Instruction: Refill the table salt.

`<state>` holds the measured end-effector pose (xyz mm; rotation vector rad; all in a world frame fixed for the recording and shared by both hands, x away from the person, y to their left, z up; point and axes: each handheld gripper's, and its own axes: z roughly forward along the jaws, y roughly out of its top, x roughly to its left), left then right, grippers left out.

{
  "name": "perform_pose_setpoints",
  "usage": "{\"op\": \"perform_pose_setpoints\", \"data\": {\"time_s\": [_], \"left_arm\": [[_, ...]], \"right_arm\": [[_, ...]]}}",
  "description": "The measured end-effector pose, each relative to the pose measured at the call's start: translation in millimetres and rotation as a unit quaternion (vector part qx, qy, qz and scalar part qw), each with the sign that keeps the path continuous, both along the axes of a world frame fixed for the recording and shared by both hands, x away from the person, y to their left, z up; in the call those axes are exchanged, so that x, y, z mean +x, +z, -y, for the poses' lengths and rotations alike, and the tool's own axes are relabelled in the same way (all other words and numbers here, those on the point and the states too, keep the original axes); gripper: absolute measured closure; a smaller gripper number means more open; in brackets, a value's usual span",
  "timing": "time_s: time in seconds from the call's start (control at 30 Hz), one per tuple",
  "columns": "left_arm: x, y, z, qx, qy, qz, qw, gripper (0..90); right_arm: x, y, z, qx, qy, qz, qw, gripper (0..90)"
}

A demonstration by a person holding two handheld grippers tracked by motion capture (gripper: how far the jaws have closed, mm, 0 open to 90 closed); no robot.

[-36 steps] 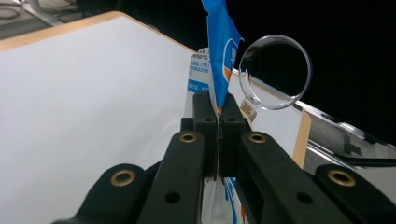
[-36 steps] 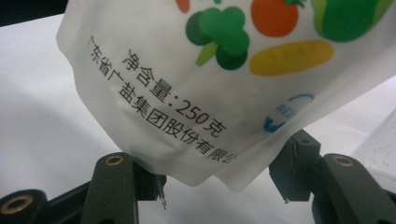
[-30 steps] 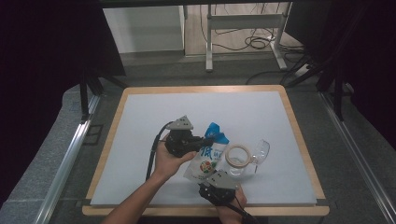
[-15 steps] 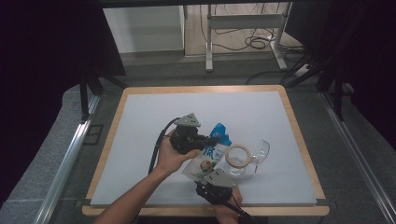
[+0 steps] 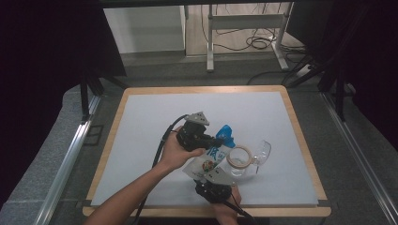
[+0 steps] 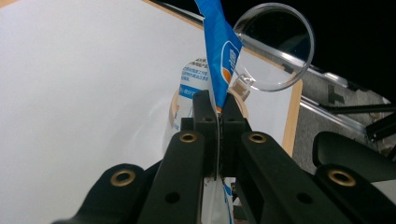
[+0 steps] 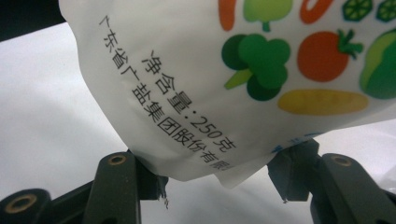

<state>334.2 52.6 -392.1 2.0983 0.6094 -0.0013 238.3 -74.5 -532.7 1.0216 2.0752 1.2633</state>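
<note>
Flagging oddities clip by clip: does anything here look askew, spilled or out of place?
One thing: the wine glass lies on its side on the table, beside the tape roll. No spill or damage shows. The white and blue bag is held by both grippers.

A white-topped table [image 5: 155,112] with a wooden rim bears a wine glass [image 5: 261,154] lying sideways.

Even, soft light brightens the white tabletop [image 5: 155,117] at frame centre; the surroundings at the left and right edges fall nearly black. Both gripper views look slightly soft up close.
</note>
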Motion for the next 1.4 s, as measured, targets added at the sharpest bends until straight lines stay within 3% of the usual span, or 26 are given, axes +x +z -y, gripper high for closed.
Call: {"op": "perform_pose_setpoints", "data": {"time_s": [0.53, 0.87, 1.4], "left_arm": [[4.0, 8.9, 19.5, 0.044, -0.027, -0.006, 0.9986, 89.9], [9.4, 6.1, 21.0, 0.044, -0.031, -0.019, 0.9984, 89.9], [22.8, 8.8, 22.9, 0.051, -0.050, -0.040, 0.9966, 89.9]], "right_arm": [[-4.0, 5.2, -6.6, 0.016, -0.013, 0.005, 0.9998, 47.1], [-3.3, 3.9, -7.5, 0.006, -0.008, 0.005, 0.9999, 47.4], [-0.9, 6.5, -6.5, 0.014, 0.002, 0.009, 0.9999, 48.3]]}}
